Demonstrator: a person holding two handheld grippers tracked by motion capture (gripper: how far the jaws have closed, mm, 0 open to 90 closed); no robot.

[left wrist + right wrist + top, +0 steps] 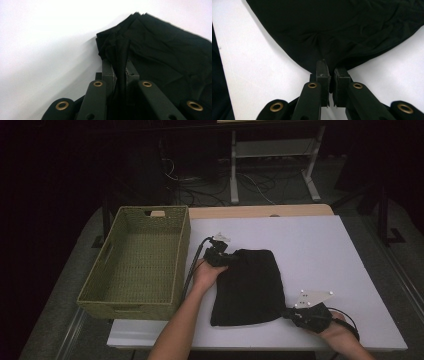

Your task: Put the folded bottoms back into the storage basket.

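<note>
Black cloth (pixel 248 287) flat on table (pixel 325 265); left gripper (pixel 223 257), right gripper (pixel 291 314) pinching opposite corners.

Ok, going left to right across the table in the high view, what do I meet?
Woven basket → left gripper, shut on the black cloth's far left corner → black cloth → right gripper, shut on its near right corner.

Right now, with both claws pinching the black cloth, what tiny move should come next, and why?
Probably lift both corners together. The left claw is shut on the far left corner of the folded black cloth, the right claw on its near right corner, and the cloth lies flat on the white table beside the green woven basket.
</note>
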